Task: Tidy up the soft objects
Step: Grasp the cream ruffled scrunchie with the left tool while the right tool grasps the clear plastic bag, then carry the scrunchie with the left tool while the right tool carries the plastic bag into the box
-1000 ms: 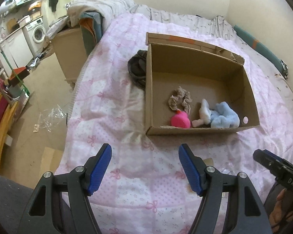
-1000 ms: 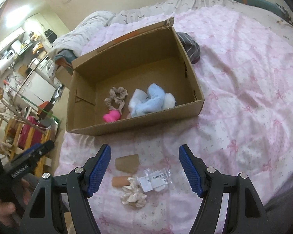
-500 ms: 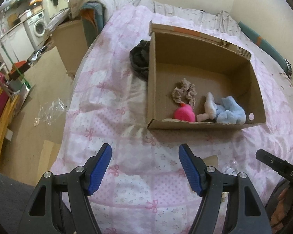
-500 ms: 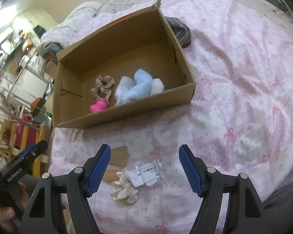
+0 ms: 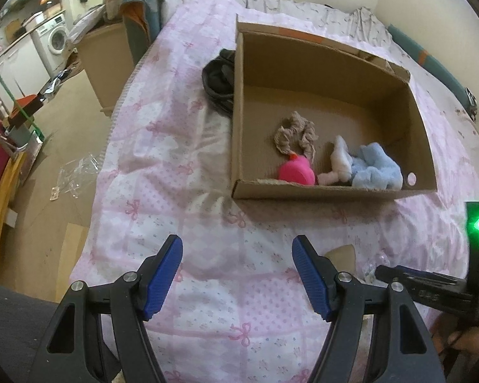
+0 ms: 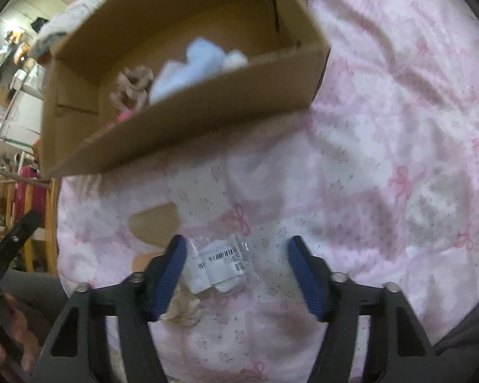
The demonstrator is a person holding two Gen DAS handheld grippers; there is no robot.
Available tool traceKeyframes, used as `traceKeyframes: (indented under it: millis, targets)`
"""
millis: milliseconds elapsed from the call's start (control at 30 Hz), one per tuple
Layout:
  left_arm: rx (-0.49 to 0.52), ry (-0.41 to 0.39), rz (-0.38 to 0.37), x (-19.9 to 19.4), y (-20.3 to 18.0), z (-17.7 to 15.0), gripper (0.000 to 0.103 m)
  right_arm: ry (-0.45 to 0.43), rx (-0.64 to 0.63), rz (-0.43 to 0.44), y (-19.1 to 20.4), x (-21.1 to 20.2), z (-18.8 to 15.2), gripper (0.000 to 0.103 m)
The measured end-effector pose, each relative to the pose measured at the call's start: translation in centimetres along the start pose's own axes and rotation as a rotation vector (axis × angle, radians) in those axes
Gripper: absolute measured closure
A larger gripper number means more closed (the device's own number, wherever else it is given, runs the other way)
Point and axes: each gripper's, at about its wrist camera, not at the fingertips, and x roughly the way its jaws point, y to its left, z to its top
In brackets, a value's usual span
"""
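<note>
The cardboard box (image 5: 332,188) on the bed (image 5: 163,172) already holds a scrunchie (image 5: 295,134), pink toy (image 5: 296,175) and blue plush (image 5: 375,170); the right hand-held gripper (image 6: 236,274), jaws just narrowing yet still apart, straddles a plastic packet (image 6: 220,265); a cream scrunchie (image 6: 183,311) waits; the left hand-held gripper (image 5: 238,276) is spread, empty.

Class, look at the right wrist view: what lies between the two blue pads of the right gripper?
In the right wrist view, a clear plastic packet with a barcode label lies on the pink quilt between the open jaws of the right gripper, nearer one pad, not pressed.
</note>
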Motion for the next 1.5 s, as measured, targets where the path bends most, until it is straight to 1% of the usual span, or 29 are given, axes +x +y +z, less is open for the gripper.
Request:
traceKeyframes:
  millis: [67,133,167,233,267,333,400,500,567,667,733,800,867,900,933,967,1000,1033,1067,1133,1167,1200,1267,1367,1500]
  targets:
    - [0.007,0.003,-0.003,0.1,-0.2,-0.1,0.035,0.03,-0.009,-0.018,0.1,1.0,-0.2,0.048]
    - [0.01,0.008,-0.006,0.2,-0.3,-0.1,0.035,0.043,-0.03,-0.005,0.7,1.5,-0.2,0.049]
    - [0.012,0.01,-0.006,0.3,-0.3,-0.1,0.035,0.048,-0.044,0.004,1.0,1.5,-0.3,0.053]
    - [0.014,0.013,-0.006,0.4,-0.4,-0.1,0.035,0.064,-0.071,0.034,1.6,1.8,-0.5,0.071]
    - [0.017,0.018,-0.009,0.5,-0.4,-0.1,0.035,0.064,-0.08,0.04,1.8,1.8,-0.7,0.075]
    - [0.024,0.03,-0.022,0.6,-0.6,-0.2,0.035,0.034,-0.094,0.042,2.2,1.2,-0.8,0.078]
    - [0.036,0.049,-0.042,0.8,-1.0,-0.5,0.035,-0.014,-0.098,0.041,2.3,0.2,-0.7,0.078]
    - [0.066,0.073,-0.074,0.8,-2.2,-1.4,0.035,-0.1,-0.062,0.041,1.5,-1.9,-0.6,0.078]
    - [0.081,0.109,-0.108,0.8,-3.5,-2.2,0.035,-0.157,-0.032,0.063,0.9,-3.4,-0.6,0.078]
    - [0.112,0.162,-0.178,1.1,-6.3,-3.9,0.035,-0.225,-0.009,0.104,0.2,-5.6,-0.7,0.078]
    - [0.112,0.213,-0.229,1.7,-8.1,-4.9,0.035,-0.262,-0.003,0.115,0.1,-6.8,-0.9,0.078]
    - [0.114,0.248,-0.245,2.4,-9.8,-5.8,0.036,-0.29,0.005,0.127,-0.2,-7.7,-0.9,0.078]
    - [0.12,0.263,-0.246,3.2,-11.2,-6.1,0.036,-0.305,0.023,0.139,-0.6,-8.3,-0.9,0.078]
    - [0.109,0.274,-0.235,3.7,-11.5,-6.1,0.038,-0.308,0.033,0.145,-0.9,-8.5,-0.9,0.078]
    - [0.085,0.288,-0.229,4.2,-11.7,-6.1,0.046,-0.308,0.043,0.153,-1.3,-8.6,-0.9,0.078]
    - [0.069,0.3,-0.242,4.7,-11.9,-6.0,0.052,-0.309,0.051,0.157,-1.6,-8.7,-1.0,0.078]
    - [0.061,0.312,-0.25,5.2,-12.1,-5.9,0.054,-0.311,0.058,0.161,-1.7,-8.8,-1.0,0.078]
    - [0.057,0.325,-0.246,5.6,-12.3,-6.0,0.059,-0.311,0.063,0.165,-1.9,-8.8,-1.1,0.078]
    - [0.06,0.336,-0.242,6.0,-12.4,-6.2,0.068,-0.312,0.068,0.169,-2.1,-8.9,-1.1,0.078]
    - [0.065,0.376,-0.223,6.9,-12.6,-6.6,0.079,-0.316,0.072,0.178,-2.0,-8.8,-1.1,0.078]
    - [0.051,0.39,-0.233,7.0,-12.5,-6.8,0.081,-0.318,0.073,0.183,-2.0,-8.8,-1.2,0.078]
    - [0.04,0.391,-0.245,6.9,-12.3,-6.9,0.085,-0.319,0.075,0.189,-2.0,-8.8,-1.1,0.078]
    - [0.05,0.379,-0.257,6.2,-12.2,-6.9,0.087,-0.317,0.077,0.198,-2.0,-8.7,-1.3,0.078]
    - [0.051,0.334,-0.262,4.3,-11.2,-6.6,0.088,-0.313,0.081,0.208,-2.1,-8.6,-1.2,0.078]
    - [0.035,0.274,-0.24,1.6,-8.8,-5.4,0.088,-0.31,0.09,0.224,-2.1,-8.5,-1.1,0.078]
